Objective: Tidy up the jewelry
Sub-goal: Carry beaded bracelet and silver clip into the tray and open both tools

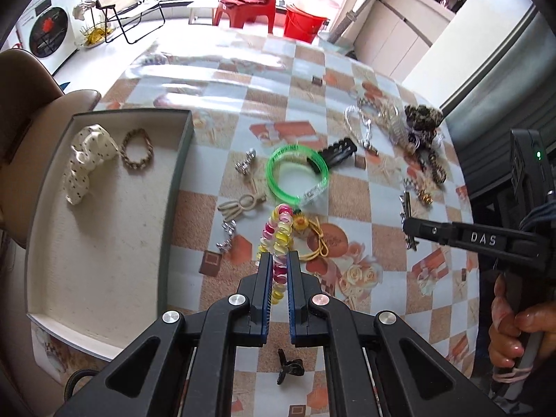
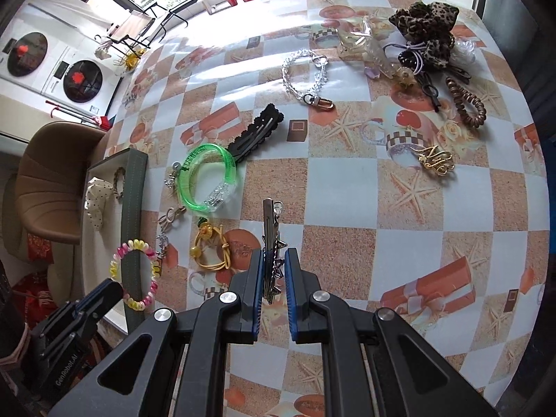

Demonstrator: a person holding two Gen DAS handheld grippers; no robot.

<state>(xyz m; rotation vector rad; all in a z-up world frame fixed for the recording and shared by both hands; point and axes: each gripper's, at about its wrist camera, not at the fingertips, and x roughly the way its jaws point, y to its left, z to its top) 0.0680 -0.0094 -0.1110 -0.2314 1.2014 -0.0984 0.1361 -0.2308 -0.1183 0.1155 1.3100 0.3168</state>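
Observation:
My left gripper (image 1: 279,259) is shut on a pink, yellow and clear spiral hair tie (image 1: 276,236), held just right of the open jewelry tray (image 1: 180,170); the tie also shows in the right wrist view (image 2: 137,274) over the tray's wall (image 2: 133,208). The tray holds a white dotted scrunchie (image 1: 88,161) and a braided bracelet (image 1: 137,153). My right gripper (image 2: 274,255) is shut on a metal hair clip (image 2: 271,236), raised over the table; it shows in the left wrist view (image 1: 413,227). A green bangle (image 1: 297,175) lies on the table.
On the checked tablecloth (image 2: 340,187) lie a black clip (image 2: 255,135), a crystal chain (image 2: 305,73), a yellow cord tie (image 2: 212,246), a gold brooch (image 2: 436,163), a brown coil tie (image 2: 465,102) and a leopard scrunchie (image 2: 425,31). A brown chair (image 2: 48,191) stands left.

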